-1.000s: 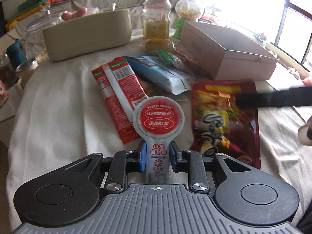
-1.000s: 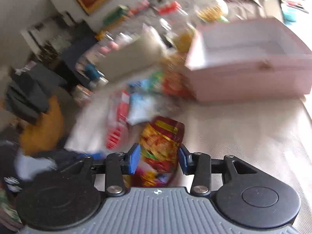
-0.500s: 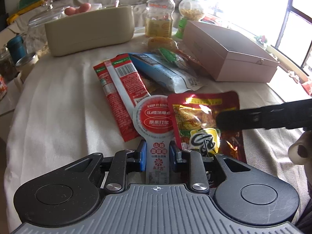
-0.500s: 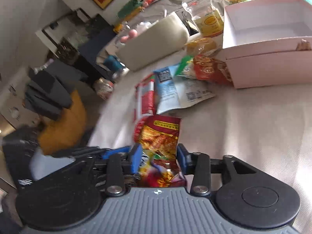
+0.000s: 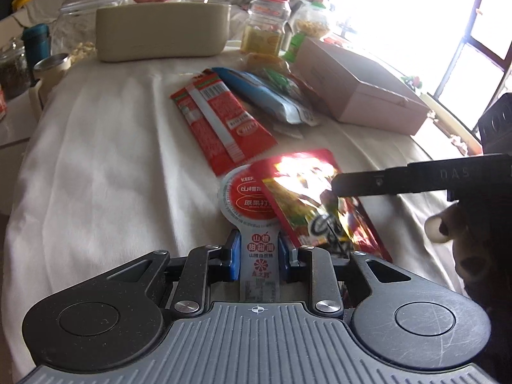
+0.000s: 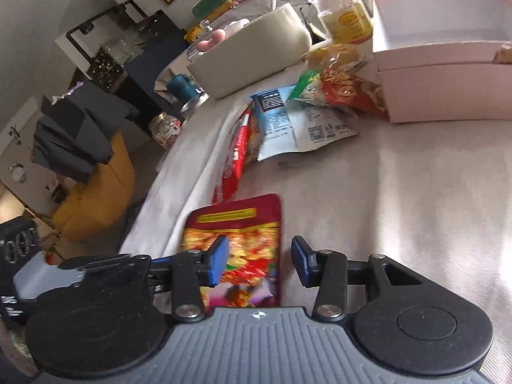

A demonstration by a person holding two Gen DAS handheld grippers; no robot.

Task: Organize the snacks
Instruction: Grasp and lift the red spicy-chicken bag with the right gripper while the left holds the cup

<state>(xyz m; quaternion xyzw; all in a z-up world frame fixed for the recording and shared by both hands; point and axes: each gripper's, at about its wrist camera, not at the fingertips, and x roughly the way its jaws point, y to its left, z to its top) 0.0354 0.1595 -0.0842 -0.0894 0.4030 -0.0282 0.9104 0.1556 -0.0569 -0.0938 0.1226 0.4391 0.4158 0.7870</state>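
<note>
My left gripper (image 5: pixel 259 249) has its blue pads on the narrow stem of a white and red hawthorn snack pack (image 5: pixel 243 198), and its jaws are closing on it. The pack's round top points away over the white cloth. My right gripper (image 6: pixel 259 252) is shut on a dark red snack pouch (image 6: pixel 236 224). In the left wrist view that pouch (image 5: pixel 297 198) is tilted and overlaps the round top, with a black finger of the right gripper (image 5: pixel 384 182) reaching in from the right. An open pink box (image 6: pixel 441 86) stands at the far right.
A long red packet (image 5: pixel 217 124), a blue and white bag (image 5: pixel 268 99) and orange snack bags lie mid-table beside the pink box (image 5: pixel 352 86). A beige container (image 5: pixel 160 32) and a red-lidded jar (image 5: pixel 265 22) stand behind. The table edge drops off at left.
The right gripper has carried the red pouch leftward until it overlaps the hawthorn pack. The left pads have drawn in against the pack's stem, and the left view has shifted.
</note>
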